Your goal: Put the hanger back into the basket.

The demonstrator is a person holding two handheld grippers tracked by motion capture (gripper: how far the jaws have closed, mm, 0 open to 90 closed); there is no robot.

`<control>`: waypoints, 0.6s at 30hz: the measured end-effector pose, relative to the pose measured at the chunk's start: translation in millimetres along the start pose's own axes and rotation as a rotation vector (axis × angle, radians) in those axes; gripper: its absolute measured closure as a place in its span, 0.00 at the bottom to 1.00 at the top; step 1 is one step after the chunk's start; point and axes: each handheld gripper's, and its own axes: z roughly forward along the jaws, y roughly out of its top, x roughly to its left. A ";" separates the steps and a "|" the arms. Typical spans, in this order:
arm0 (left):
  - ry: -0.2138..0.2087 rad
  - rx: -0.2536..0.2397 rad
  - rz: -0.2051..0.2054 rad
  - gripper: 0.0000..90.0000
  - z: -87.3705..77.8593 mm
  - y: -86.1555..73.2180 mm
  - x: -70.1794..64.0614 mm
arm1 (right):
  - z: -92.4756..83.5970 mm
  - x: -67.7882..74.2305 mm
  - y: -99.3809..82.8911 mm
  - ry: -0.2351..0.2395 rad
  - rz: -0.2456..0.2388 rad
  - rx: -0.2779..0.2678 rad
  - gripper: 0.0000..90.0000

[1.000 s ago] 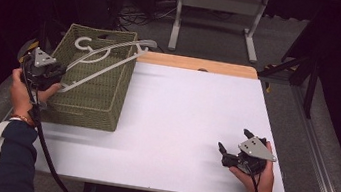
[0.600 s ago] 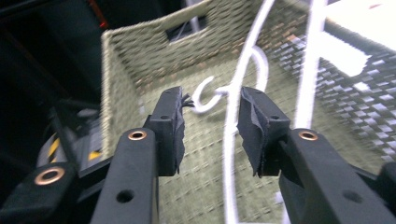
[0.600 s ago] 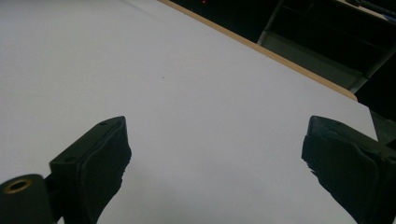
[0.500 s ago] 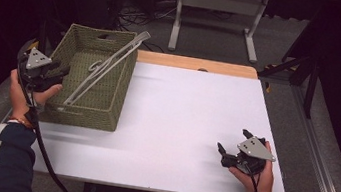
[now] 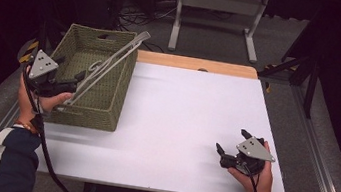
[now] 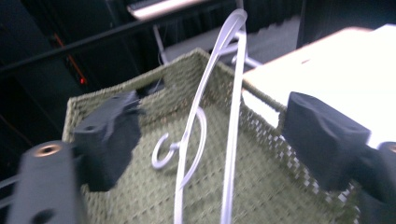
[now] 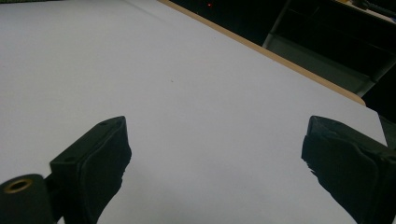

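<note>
Since a second ago, the white hanger [image 5: 107,64] has dropped into the basket [image 5: 105,112], and the left hand-held gripper [image 5: 72,82] has just been opening, its jaws now wide with the hanger's near end between them, unpressed. At near right on the bench [image 5: 179,127], the right hand-held gripper [image 5: 230,145] rests wide and empty. Lying just ahead of the left one, the hanger's long axis runs from near left to the far right rim, hook down inside.

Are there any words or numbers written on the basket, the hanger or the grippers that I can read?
None can be read.
The woven basket shows only its weave, no label.
The white hanger lying in it is plain.
The left gripper and right gripper carry bare grey plates and black fingers, no print.
A yellow-and-black striped mark beside the basket has no letters.
</note>
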 end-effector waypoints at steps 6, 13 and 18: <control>-0.039 -0.078 -0.002 0.09 -8.3 3.8 -9.0 | 0.9 1.6 0.0 0.017 0.003 -0.001 0.09; -0.116 -0.137 0.015 0.06 -17.8 9.8 -28.9 | 1.0 3.5 0.7 0.024 0.005 -0.001 0.09; -0.174 -0.144 0.056 0.06 -18.5 9.8 -49.6 | 0.7 5.0 1.6 0.028 0.006 -0.003 0.09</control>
